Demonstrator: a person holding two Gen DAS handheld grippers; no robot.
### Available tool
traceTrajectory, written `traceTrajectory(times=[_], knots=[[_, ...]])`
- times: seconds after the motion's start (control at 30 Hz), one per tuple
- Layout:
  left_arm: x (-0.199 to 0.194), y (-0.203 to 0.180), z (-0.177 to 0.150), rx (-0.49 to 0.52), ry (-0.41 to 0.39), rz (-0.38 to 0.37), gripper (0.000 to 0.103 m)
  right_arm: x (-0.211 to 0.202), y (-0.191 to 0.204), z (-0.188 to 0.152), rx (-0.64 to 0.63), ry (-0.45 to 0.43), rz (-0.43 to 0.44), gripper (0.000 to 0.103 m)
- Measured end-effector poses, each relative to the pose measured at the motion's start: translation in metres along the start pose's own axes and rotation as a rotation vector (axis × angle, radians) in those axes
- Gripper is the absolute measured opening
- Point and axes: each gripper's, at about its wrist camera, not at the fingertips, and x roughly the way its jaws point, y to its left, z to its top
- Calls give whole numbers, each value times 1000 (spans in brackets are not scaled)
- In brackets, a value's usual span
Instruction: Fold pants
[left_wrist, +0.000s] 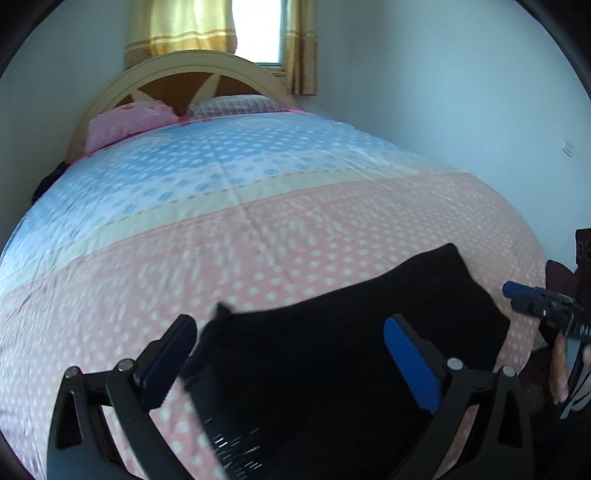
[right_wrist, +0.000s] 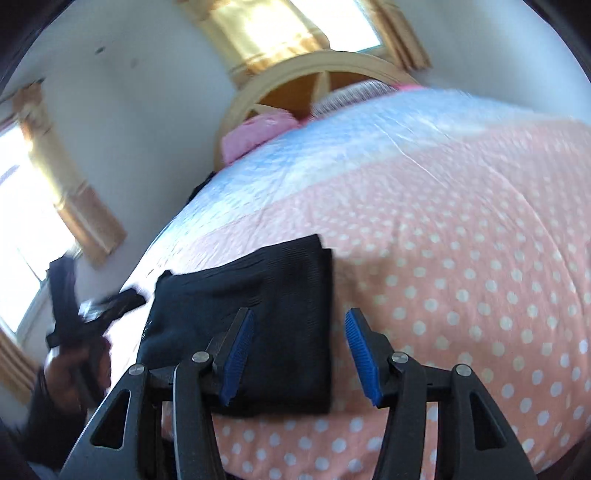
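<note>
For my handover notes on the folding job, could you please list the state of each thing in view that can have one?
black pants: folded into a compact rectangle, lying flat on the bed, not gripped.
left gripper: open, jaws wide apart above the pants.
right gripper: open, nothing between its pads.
polka-dot bedspread: spread smooth over the bed.
yellow curtains: partly drawn, window showing.
pink pillow: resting by the headboard.

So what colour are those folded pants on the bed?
Black pants, clearest in the right wrist view.
</note>
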Motion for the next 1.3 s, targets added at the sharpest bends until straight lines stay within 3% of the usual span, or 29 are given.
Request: traceTrajectory(times=[0.13, 0.27, 0.47, 0.57, 0.7, 0.87, 1.0, 1.1, 1.13, 1.17, 1.3], knots=[[-6, 50, -35, -169, 25, -8, 103, 29, -4, 6, 27, 99, -13, 54], [13, 57, -55, -252, 77, -49, 103, 56, -10, 6, 75, 153, 39, 54], [30, 38, -57, -225, 89, -70, 101, 57, -31, 1, 183, 146, 142, 52], [33, 35, -56, -210, 83, -62, 101, 57, -21, -1, 144, 140, 114, 51], [34, 33, -54, -194, 84, -64, 94, 55, -9, -2, 90, 131, 76, 42], [33, 32, -54, -201, 74, -88, 71, 53, 12, -4, -7, 107, 11, 32], [31, 29, -55, -209, 61, -88, 59, 49, 29, -7, -73, 84, -53, 28], [25, 26, -55, -192, 54, -95, 41, 43, 39, -7, -108, 62, -74, 26], [20, 24, -55, -183, 47, -96, 26, 40, 43, -6, -116, 56, -76, 26], [16, 24, -54, -176, 42, -96, 21, 38, 46, -5, -123, 51, -75, 26], [6, 24, -52, -157, 26, -83, 18, 30, 63, 5, -165, 41, -65, 26]])
